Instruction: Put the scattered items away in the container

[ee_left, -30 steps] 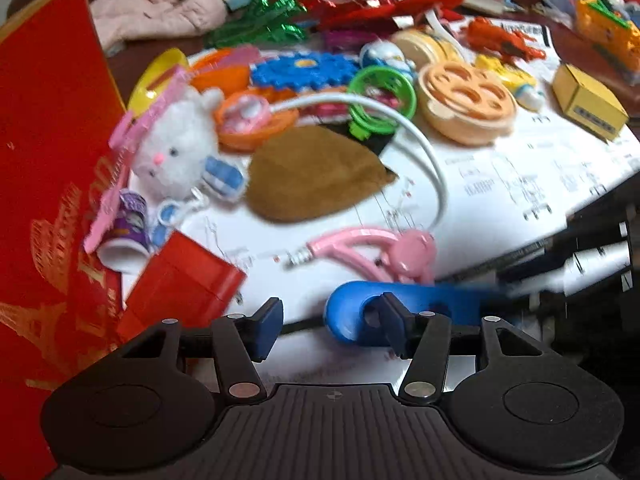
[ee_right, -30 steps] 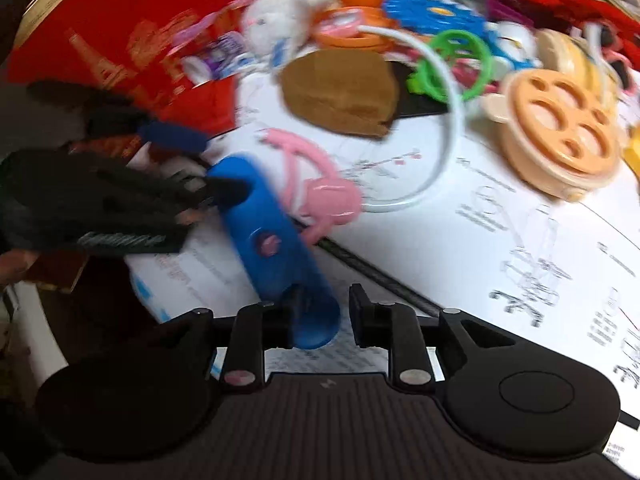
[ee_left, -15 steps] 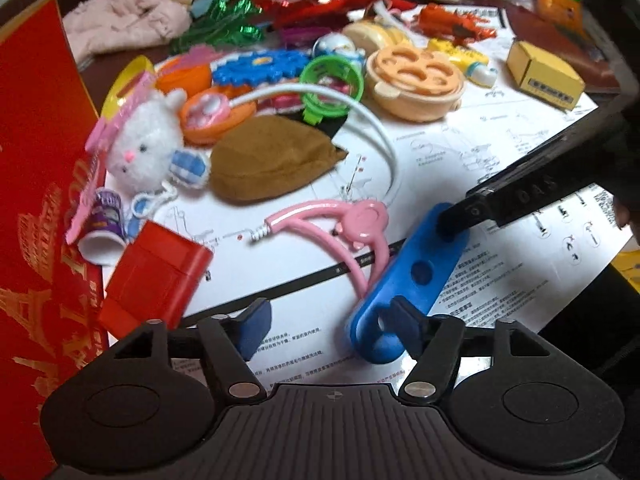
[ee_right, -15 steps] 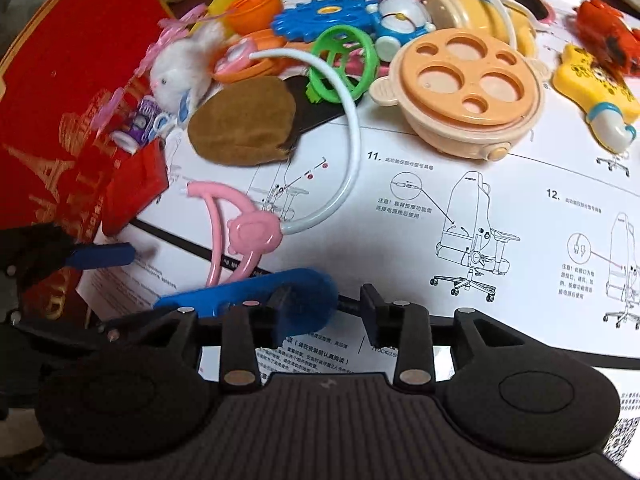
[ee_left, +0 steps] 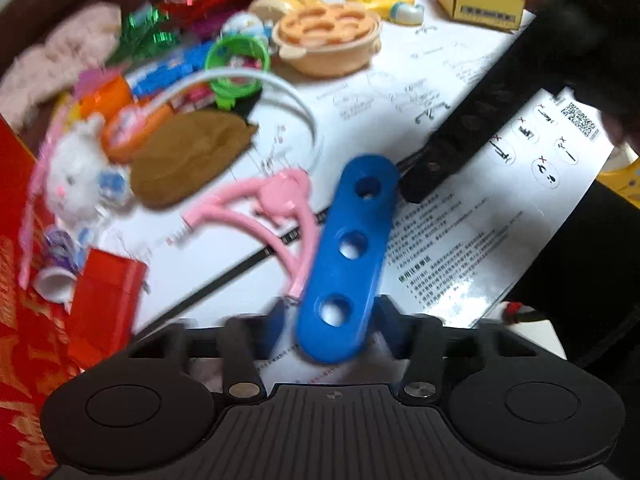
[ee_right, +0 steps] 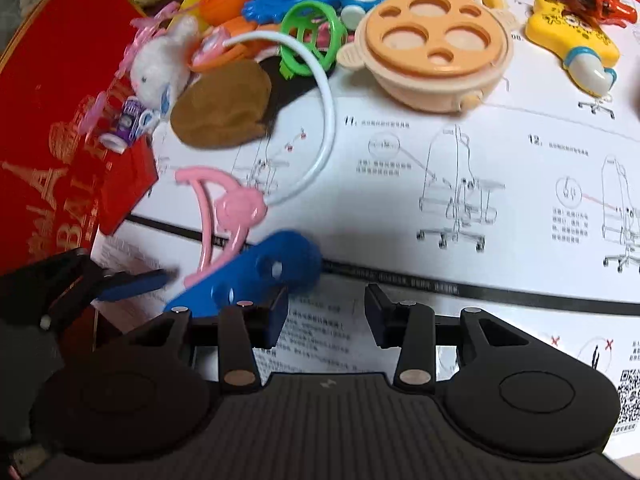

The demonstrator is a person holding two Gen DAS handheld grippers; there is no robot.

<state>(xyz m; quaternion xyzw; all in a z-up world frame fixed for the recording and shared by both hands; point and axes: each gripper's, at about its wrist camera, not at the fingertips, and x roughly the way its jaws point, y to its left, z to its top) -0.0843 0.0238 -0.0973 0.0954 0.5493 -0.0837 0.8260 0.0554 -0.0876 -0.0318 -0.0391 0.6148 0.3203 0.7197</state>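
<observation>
Now pinching blue three-hole bar (ee_left: 347,258) in left claw (ee_left: 332,320), just closed.
Could twist free: end-only grip; right claw (ee_right: 326,314) spread, empty.

Dim warm indoor light, heavy fisheye bending, motion blur, perhaps paper glare.

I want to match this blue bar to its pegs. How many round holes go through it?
3, in a row along the blue bar: one near the end between the left gripper's fingers, one mid-length, one near the far end. None looks hidden.
</observation>
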